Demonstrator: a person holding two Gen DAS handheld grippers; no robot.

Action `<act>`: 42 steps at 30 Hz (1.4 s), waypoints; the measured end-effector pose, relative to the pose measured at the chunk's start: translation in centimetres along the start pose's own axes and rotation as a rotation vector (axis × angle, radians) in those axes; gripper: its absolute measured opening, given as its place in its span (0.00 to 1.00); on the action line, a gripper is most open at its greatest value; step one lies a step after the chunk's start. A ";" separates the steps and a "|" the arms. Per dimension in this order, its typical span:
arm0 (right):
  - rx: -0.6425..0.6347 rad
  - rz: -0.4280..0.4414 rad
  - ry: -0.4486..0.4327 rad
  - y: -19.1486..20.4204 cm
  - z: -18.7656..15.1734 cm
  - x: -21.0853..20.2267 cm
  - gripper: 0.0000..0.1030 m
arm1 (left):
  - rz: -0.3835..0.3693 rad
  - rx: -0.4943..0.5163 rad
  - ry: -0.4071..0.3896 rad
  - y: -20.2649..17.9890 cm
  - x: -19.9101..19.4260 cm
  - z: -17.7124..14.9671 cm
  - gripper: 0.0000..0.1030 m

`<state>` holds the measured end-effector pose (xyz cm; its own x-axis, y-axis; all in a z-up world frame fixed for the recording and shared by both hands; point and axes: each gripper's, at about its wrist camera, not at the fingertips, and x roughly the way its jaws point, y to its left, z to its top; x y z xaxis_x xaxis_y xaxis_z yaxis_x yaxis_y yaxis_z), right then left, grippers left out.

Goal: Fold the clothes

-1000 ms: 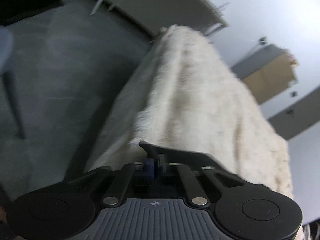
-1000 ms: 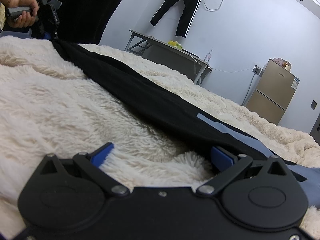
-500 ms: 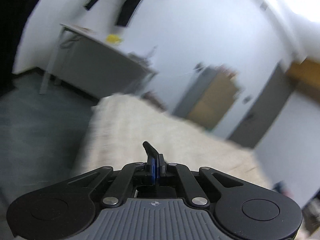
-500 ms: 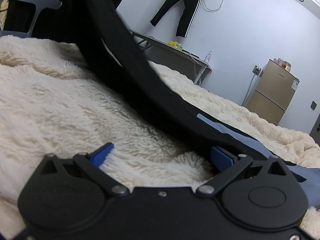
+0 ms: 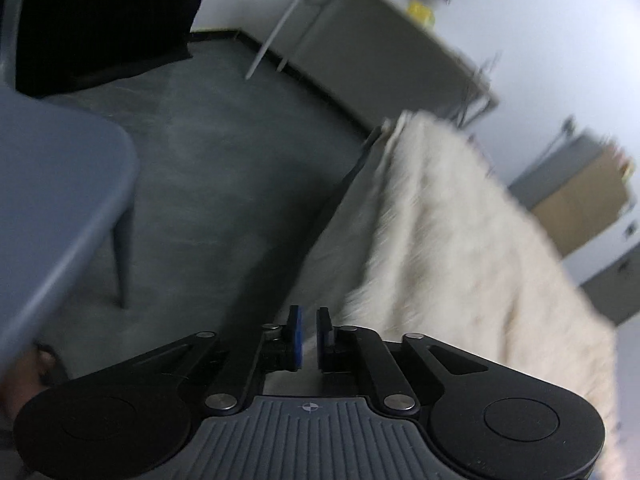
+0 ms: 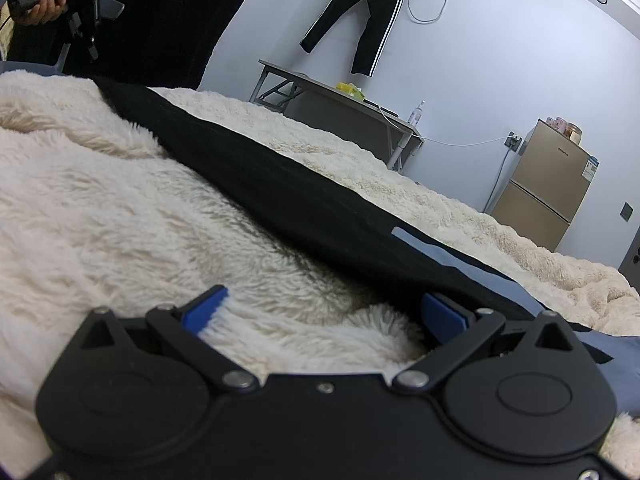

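Right wrist view: bed with cream fleece blanket [image 6: 120, 208] fills frame. Black garment [image 6: 280, 200] with blue panel lies flat in long diagonal band across blanket, from far left to near right. Right tool [image 6: 324, 308] low on blanket, jaws wide, nothing gripped; right pad [image 6: 444, 314] at garment's near edge. Left tool [image 5: 308, 330] off bed's edge, above grey floor [image 5: 224, 184], jaws just been opening to narrow gap, nothing between. Grey chair [image 5: 52, 184] at left.

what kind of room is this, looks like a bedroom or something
Probably a plain bedroom or small studio: a bed under a cream fleece blanket, a gold two-door fridge by the wall, and black track pants hung above a folding table.
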<state>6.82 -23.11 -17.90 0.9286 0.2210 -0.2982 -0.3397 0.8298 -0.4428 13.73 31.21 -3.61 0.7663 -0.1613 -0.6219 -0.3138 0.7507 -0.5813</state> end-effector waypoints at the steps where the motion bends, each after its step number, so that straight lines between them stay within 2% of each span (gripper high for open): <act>1: 0.000 0.000 -0.001 0.0 0.0 0.0 1.00 | -0.029 0.001 -0.039 -0.9 -1.0 -0.4 0.22; 3: -0.002 0.000 -0.001 -0.1 0.0 -0.1 1.00 | -0.079 0.031 -0.100 -3.0 -2.5 -1.4 0.37; 6: -0.005 -0.001 0.003 -0.1 0.0 -0.1 1.00 | -0.155 0.096 -0.163 -7.6 -3.9 -4.9 0.50; 8: -0.004 0.001 0.017 -0.2 0.4 -0.1 1.00 | -0.222 0.111 -0.207 -10.0 -5.0 -8.6 0.67; 9: 0.011 0.010 0.039 -0.5 0.7 0.0 1.00 | -0.238 0.110 -0.228 -11.0 -5.5 -10.5 0.82; 11: 0.044 0.029 0.082 -1.1 1.5 0.2 1.00 | -0.252 0.100 -0.256 -11.7 -5.8 -13.6 0.83; 13: 0.139 0.061 0.120 -2.3 2.2 -0.1 1.00 | -0.311 0.088 -0.266 -11.8 -5.7 -16.6 0.84; 14: 0.260 0.095 0.134 -3.8 2.7 -0.7 1.00 | -0.339 0.087 -0.256 -11.4 -5.0 -17.3 0.84; 15: 0.322 0.110 0.139 -4.4 2.9 -1.0 1.00 | -0.353 0.086 -0.244 -11.6 -4.3 -17.5 0.84; 17: 0.631 0.172 0.156 -6.8 3.1 -2.1 1.00 | -0.385 0.080 -0.214 -11.6 -4.4 -17.5 0.84; 18: 0.714 0.187 0.158 -7.4 2.9 -2.3 1.00 | -0.401 0.075 -0.226 -11.0 -5.3 -17.6 0.84; 19: 0.927 0.206 0.152 -8.6 2.1 -2.7 1.00 | -0.397 0.060 -0.243 -10.3 -6.1 -17.7 0.84; 20: 0.989 0.196 0.153 -9.0 1.6 -2.8 1.00 | -0.391 0.040 -0.255 -9.6 -6.2 -17.6 0.84; 22: 1.117 0.167 0.143 -10.1 0.5 -2.8 1.00 | -0.392 0.001 -0.236 -8.7 -5.9 -17.2 0.84; 24: 1.204 0.130 0.130 -11.2 -0.5 -2.7 0.93 | -0.394 -0.014 -0.223 -8.1 -5.1 -16.5 0.84; 26: 1.282 -0.003 0.116 -13.1 -1.3 -2.8 0.89 | -0.401 0.001 -0.228 -8.2 -5.5 -16.5 0.84; 28: 1.373 -0.097 0.094 -14.7 -2.2 -3.4 0.89 | -0.409 0.013 -0.232 -8.2 -5.0 -16.1 0.84; 32: 1.546 -0.383 0.011 -19.2 -5.2 -5.5 0.89 | -0.428 0.030 -0.236 -8.4 -5.1 -16.1 0.84; 33: 1.556 -0.420 -0.005 -19.9 -5.7 -5.6 0.90 | -0.430 0.031 -0.236 -8.3 -5.1 -16.1 0.84; 37: 1.523 -0.524 -0.075 -26.0 -8.6 -4.9 0.91 | -0.430 0.030 -0.231 -8.2 -5.4 -16.1 0.84; 41: 1.517 -0.549 -0.128 -29.0 -9.9 -3.9 0.95 | -0.413 0.045 -0.233 -8.3 -5.4 -16.3 0.84; 42: 1.521 -0.539 -0.120 -29.6 -10.1 -3.5 0.88 | -0.395 0.071 -0.227 -8.6 -5.4 -16.4 0.84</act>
<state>12.09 -53.61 -12.35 0.9152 -0.2726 -0.2966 0.3994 0.5175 0.7568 3.12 15.08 -3.88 0.9255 -0.3054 -0.2241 0.0606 0.7034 -0.7082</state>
